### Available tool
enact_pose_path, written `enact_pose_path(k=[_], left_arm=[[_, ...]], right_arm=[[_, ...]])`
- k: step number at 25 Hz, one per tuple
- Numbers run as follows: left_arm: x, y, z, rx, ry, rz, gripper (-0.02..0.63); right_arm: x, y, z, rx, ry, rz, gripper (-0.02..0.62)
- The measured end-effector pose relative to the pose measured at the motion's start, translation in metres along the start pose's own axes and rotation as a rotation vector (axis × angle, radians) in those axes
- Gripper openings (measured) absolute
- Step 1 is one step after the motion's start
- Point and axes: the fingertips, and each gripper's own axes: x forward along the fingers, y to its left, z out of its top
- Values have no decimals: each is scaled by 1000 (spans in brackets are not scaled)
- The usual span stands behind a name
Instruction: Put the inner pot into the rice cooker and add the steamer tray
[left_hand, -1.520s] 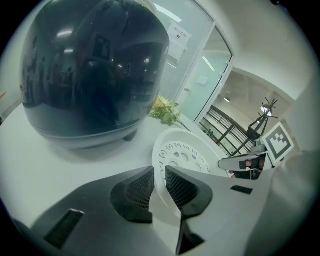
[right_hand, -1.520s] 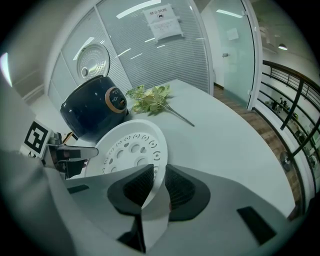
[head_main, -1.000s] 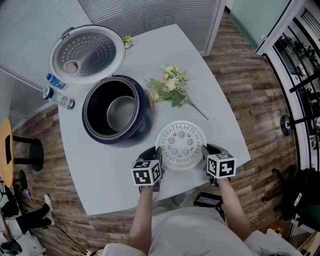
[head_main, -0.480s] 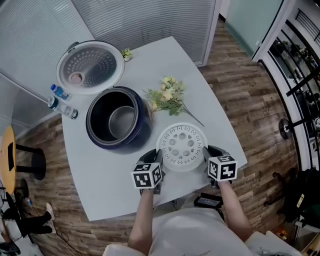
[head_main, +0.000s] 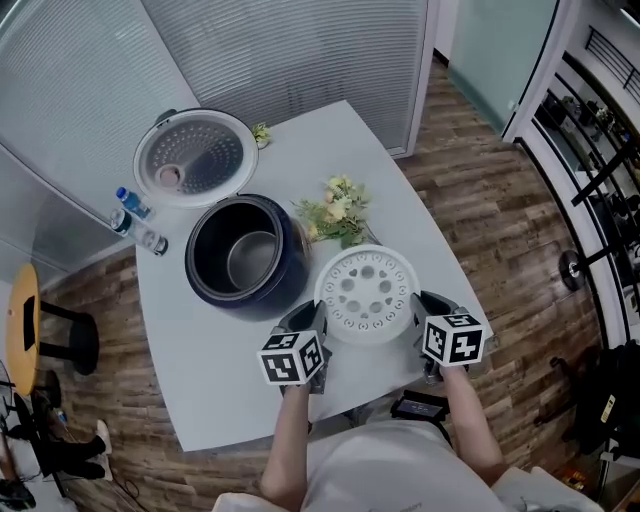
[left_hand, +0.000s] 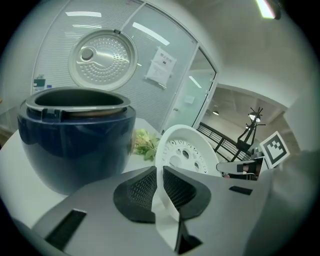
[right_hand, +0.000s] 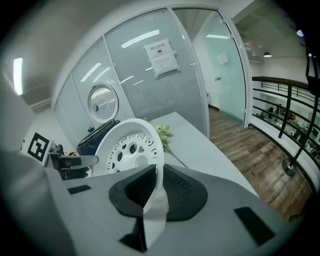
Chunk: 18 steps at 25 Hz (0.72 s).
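Observation:
A white round steamer tray (head_main: 365, 293) with several holes hangs just above the table's front part, carried between my two grippers. The left gripper (head_main: 308, 322) is shut on its left rim (left_hand: 161, 165), and the right gripper (head_main: 420, 308) is shut on its right rim (right_hand: 156, 167). Both pairs of jaws have just been closing further on that thin rim. To the tray's left stands the dark blue rice cooker (head_main: 288, 262), its lid (head_main: 195, 157) swung open behind it. The metal inner pot (head_main: 250, 258) sits inside it. The cooker (left_hand: 75, 145) looms large in the left gripper view.
A bunch of yellow-green flowers (head_main: 335, 212) lies between the cooker and the tray's far side. Two water bottles (head_main: 140, 228) lie by the table's left edge. The grey table (head_main: 220, 370) ends close behind my grippers. A round stool (head_main: 25, 330) stands on the floor at the left.
Both grippers have risen together with the tray, which has come up off the table. The cooker, flowers and bottles keep their places on the table.

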Motion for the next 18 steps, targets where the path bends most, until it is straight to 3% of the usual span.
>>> enact_pose_path(k=[8, 18], left_arm=[[-18, -5, 30, 18, -71, -2, 43], [-49, 11, 63, -12, -161, 5, 41]], right_arm=[[-12, 13, 30, -17, -64, 13, 55], [-18, 49, 68, 20, -139, 109, 48]])
